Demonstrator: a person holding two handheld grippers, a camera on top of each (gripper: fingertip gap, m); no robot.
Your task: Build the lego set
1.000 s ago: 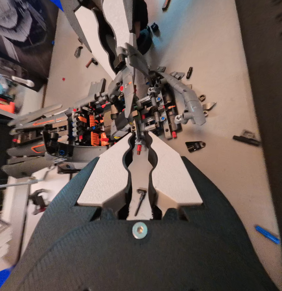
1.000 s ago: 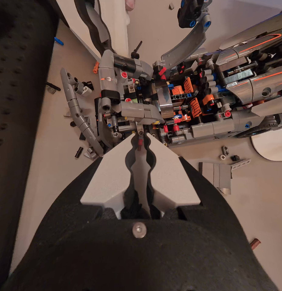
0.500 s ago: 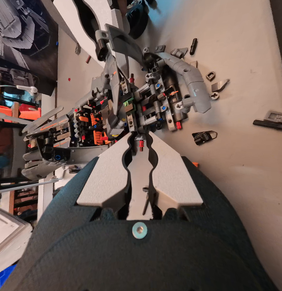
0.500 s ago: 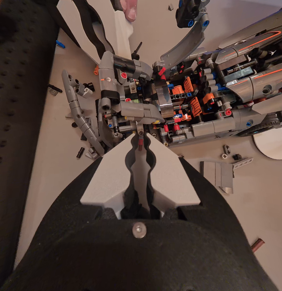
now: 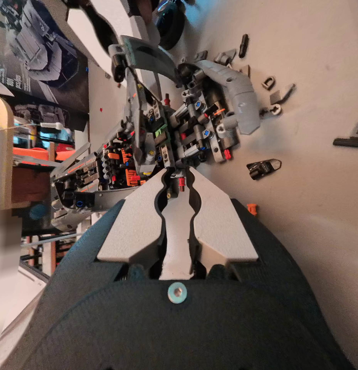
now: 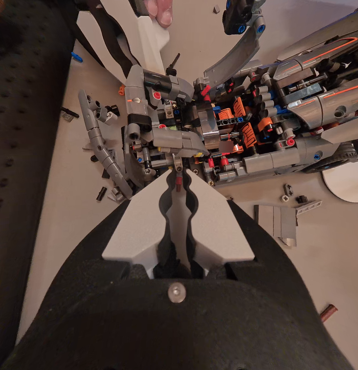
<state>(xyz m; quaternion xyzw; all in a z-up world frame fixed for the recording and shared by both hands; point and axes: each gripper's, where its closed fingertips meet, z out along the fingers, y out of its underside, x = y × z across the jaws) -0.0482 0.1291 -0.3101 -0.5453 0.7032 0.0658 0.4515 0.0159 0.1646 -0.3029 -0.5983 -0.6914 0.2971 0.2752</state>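
Observation:
A large grey, black and orange lego car model (image 6: 224, 124) lies on the beige table, and it also shows in the left wrist view (image 5: 154, 140). My right gripper (image 6: 178, 171) is shut on a thin grey connector with a red axle (image 6: 178, 180) at the model's near edge. My left gripper (image 5: 177, 169) is shut on a small grey part beside a red pin (image 5: 181, 181) on the model's other side. Each gripper shows in the other's view, the left one (image 6: 148, 46) behind the grey wheel arch (image 6: 135, 96). A separate curved grey fender (image 6: 98, 138) lies left of the model.
Loose pieces lie around: flat grey panels (image 6: 278, 222), a brown axle (image 6: 329, 316), a blue pin (image 6: 76, 56), a black panel piece (image 5: 264, 168), an orange pin (image 5: 252, 209). A black tyre (image 5: 170, 26) and the set's box (image 5: 44, 50) stand beyond. A dark bumpy surface (image 6: 24, 120) borders the table. A person's fingertip (image 6: 164, 14) shows. The gap from one gripper's tips to the other's is roughly 8 centimeters.
The left wrist view has rolled and closed in on the model while holding it. In the right wrist view the left gripper came farther into sight at the top; the right grip is unchanged.

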